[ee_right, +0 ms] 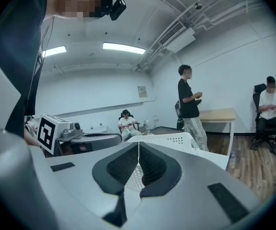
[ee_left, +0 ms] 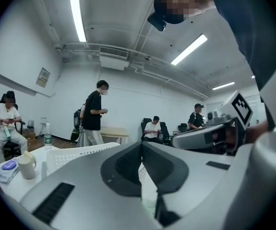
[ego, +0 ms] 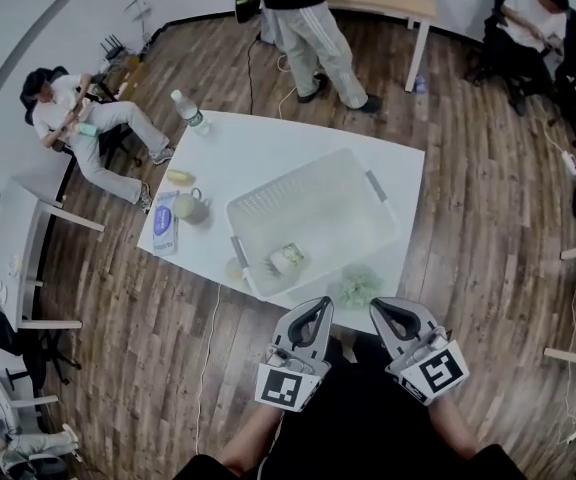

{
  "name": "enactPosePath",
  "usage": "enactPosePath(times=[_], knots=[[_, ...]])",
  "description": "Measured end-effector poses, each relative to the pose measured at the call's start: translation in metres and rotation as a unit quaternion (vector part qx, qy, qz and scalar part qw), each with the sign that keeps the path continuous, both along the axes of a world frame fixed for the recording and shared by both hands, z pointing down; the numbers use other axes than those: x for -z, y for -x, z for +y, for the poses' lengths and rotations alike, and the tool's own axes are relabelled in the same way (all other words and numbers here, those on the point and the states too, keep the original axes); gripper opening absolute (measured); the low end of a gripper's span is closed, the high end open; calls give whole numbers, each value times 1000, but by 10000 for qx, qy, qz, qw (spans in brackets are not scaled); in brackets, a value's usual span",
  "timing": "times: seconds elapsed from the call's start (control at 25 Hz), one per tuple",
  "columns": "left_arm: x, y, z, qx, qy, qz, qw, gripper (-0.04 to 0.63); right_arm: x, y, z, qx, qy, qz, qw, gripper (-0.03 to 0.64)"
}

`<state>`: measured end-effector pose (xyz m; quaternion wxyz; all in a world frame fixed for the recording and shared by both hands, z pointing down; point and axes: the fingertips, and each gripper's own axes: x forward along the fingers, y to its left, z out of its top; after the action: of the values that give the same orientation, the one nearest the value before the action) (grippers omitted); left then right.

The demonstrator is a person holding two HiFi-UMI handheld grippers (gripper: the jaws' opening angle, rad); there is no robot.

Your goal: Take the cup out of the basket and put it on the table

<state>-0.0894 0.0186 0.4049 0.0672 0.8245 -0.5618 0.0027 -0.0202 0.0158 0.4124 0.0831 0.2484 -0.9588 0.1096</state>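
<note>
A pale cup (ego: 188, 205) with a handle stands upright on the white table (ego: 268, 143), left of the white basket (ego: 368, 183); the left gripper view has the cup (ee_left: 27, 166) at its lower left. A small green-and-white thing (ego: 286, 258) lies in the basket's near corner. My left gripper (ego: 322, 305) and right gripper (ego: 380, 307) hover side by side off the table's near edge, close to my body. Both are shut and empty. In their own views the left gripper (ee_left: 142, 145) and right gripper (ee_right: 138, 147) have their pads pressed together, pointing over the basket (ee_right: 176, 140).
A blue-and-white packet (ego: 165, 223), a yellow item (ego: 179, 177) and a water bottle (ego: 190, 111) sit on the table's left side. A crumpled green thing (ego: 356, 286) lies at the near edge. A person (ego: 308, 28) stands beyond the table; others sit around the room.
</note>
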Motion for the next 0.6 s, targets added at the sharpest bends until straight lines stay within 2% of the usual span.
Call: enactPosePath(times=[0.16,0.36,0.48,0.6], knots=[[-2,-26,-2,-300,109,68,9995,9,2,-11,2,-63,1,-23,10000,25],[-3,-37,-4,-467,242,109,9986,9,3,-21,1,-120,13,-62,9999,25],[-8,-33,-11,-517,476,-44,9975,9,3,-26,-3,-184,31,-86,9998,25],[-23,-23,-19,-695,923,-360,9926,9,-1,-28,-8,-242,72,-117,9996,25]])
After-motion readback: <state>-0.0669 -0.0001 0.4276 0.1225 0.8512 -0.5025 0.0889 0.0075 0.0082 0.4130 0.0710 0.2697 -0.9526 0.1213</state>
